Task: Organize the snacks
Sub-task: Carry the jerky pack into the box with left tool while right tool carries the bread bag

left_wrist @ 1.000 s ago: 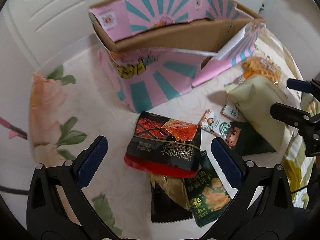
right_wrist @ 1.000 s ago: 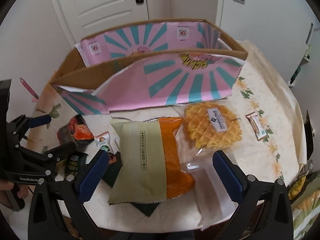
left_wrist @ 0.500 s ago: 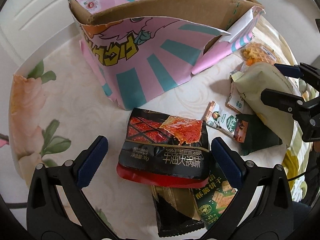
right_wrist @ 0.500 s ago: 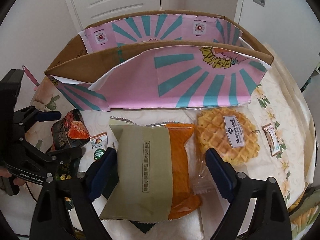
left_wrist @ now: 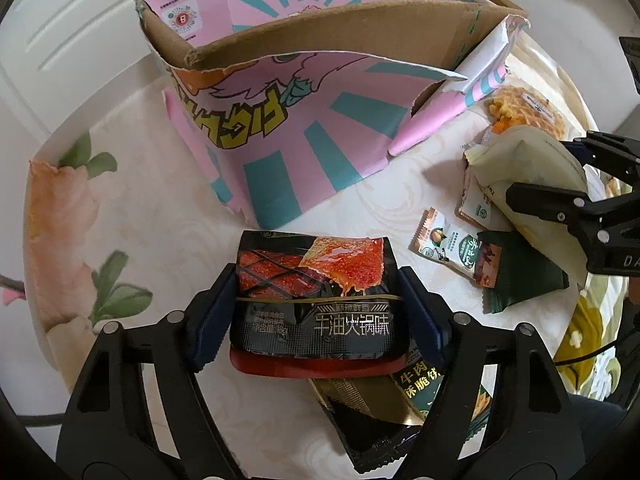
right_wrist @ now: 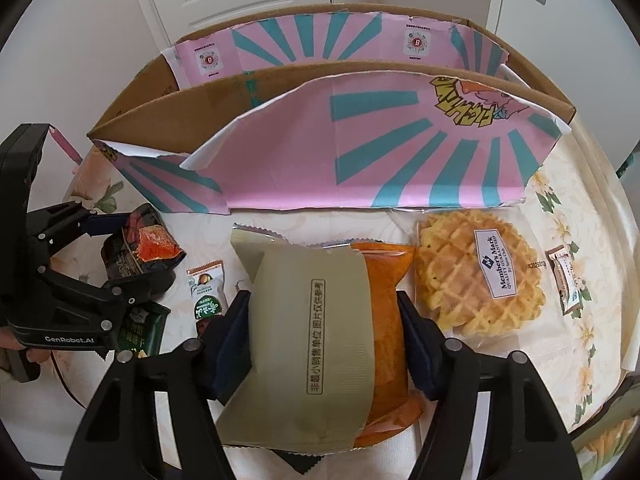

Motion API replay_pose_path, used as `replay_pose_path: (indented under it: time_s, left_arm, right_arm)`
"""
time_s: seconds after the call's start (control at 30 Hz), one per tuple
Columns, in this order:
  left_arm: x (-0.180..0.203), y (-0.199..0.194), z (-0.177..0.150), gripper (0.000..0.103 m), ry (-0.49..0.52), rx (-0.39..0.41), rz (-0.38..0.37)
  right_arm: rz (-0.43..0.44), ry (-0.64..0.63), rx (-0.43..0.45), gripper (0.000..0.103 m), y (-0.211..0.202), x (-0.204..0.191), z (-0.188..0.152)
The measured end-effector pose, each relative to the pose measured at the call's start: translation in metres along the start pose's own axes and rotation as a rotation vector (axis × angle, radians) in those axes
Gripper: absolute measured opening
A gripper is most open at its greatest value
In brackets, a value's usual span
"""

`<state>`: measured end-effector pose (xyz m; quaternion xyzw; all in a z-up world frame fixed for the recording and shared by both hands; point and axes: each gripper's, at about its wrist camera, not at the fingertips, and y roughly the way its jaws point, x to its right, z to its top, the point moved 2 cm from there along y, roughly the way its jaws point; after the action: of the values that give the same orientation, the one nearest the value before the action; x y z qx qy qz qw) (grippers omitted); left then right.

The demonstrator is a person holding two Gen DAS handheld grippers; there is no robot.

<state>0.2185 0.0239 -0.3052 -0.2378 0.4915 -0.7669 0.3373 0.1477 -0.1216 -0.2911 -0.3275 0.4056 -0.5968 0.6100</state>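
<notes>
In the left wrist view, the left gripper (left_wrist: 316, 316) is placed around the black and red packet (left_wrist: 314, 302), which lies flat on the flowered tablecloth (left_wrist: 132, 216), in front of the pink cardboard box (left_wrist: 304, 120). Its jaws have just been closing, and the blue pads (left_wrist: 208, 326) are seen touching both side edges of the packet, so it is judged as grasped, although how firm the hold is cannot be told. The packet's long axis runs away from the camera towards the box, with the printed red picture at the far end. It rests on a dark packet (left_wrist: 372, 424) and a green one (left_wrist: 424, 384); the lift should be made straight up so that only the top packet is taken. In the right wrist view, the right gripper (right_wrist: 324, 340) is set around the beige and orange bag (right_wrist: 320, 344), which lies just before the box wall, beside the wrapped waffle (right_wrist: 480, 276). These jaws have also just been closing, and the pads are pressed against the bag's two long sides. The bag's long axis points towards the box, slightly tilted to the left at the far end. Since the bag looks soft, a gentle squeeze near its middle is judged best, so that it does not fold when it is carried over the box wall.
</notes>
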Motion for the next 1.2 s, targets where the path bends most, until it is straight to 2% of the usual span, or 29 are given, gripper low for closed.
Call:
replay_pose_path:
  time_s: [0.4, 0.6, 0.77, 0.93, 1.1, 1.2]
  left_arm:
    - [0.01, -0.042, -0.01, 0.075, -0.069, 0.046, 0.025]
    - [0.017, -0.082, -0.012, 0.075, -0.138, 0.094, 0.073]
    - [0.031, -0.127, -0.006, 0.075, -0.235, 0.164, 0.131]
    - [0.046, -0.164, 0.016, 0.075, -0.341, 0.246, 0.195]
    - [0.059, -0.186, 0.044, 0.075, -0.372, 0.297, 0.269]
    - [0.065, -0.191, 0.065, 0.075, -0.389, 0.327, 0.277]
  right_arm:
    - [0.054, 0.054, 0.038, 0.058, -0.026, 0.011, -0.006]
    - [0.097, 0.049, 0.075, 0.058, -0.058, 0.018, 0.001]
    - [0.136, -0.001, 0.113, 0.058, -0.09, 0.027, 0.012]
    - [0.17, -0.051, 0.168, 0.058, -0.123, 0.037, 0.031]
    - [0.203, -0.104, 0.232, 0.058, -0.151, 0.06, 0.064]
    - [0.218, -0.132, 0.231, 0.058, -0.155, 0.071, 0.082]
